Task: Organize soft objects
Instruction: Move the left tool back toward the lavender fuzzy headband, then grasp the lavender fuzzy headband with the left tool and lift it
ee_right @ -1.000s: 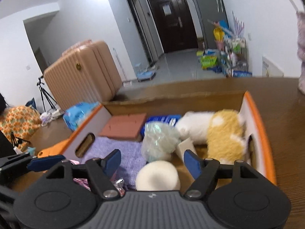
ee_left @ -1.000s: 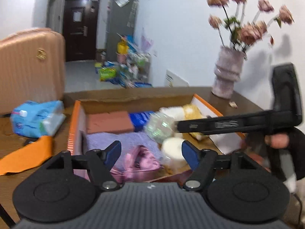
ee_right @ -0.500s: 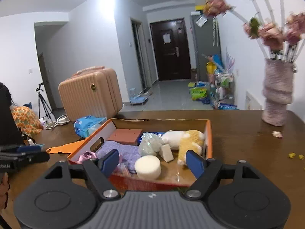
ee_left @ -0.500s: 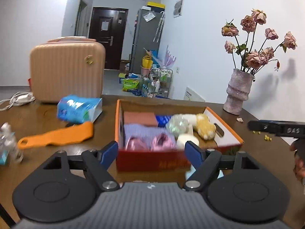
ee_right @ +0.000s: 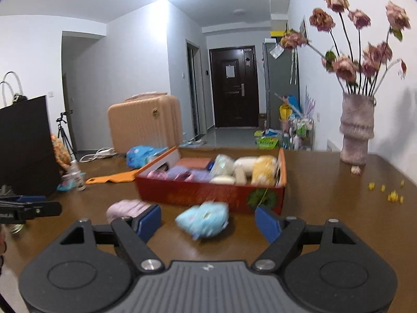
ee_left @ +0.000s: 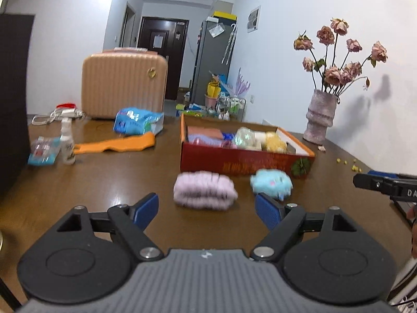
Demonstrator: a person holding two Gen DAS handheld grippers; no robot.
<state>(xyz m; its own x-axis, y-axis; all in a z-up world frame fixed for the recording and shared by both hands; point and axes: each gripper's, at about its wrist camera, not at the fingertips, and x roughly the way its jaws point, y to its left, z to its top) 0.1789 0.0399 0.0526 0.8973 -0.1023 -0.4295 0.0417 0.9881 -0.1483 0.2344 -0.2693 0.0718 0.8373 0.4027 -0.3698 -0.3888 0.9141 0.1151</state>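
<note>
Box (ee_left: 245,160) w/ soft items is sitting on table (ee_left: 125,182); pink roll (ee_left: 204,190) & blue plush (ee_left: 271,182) are lying just in front. Left tool (ee_left: 207,207) & right tool (ee_right: 208,220) are both hovering spread, empty.

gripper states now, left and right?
Left gripper: open, holding nothing.
Right gripper: open, holding nothing.

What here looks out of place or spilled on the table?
Two soft things lie outside the red box, on the table just in front of it: a folded pink fluffy cloth and a light blue plush toy. Small yellow bits are scattered on the table near the vase, with a fallen petal at its base.
</note>
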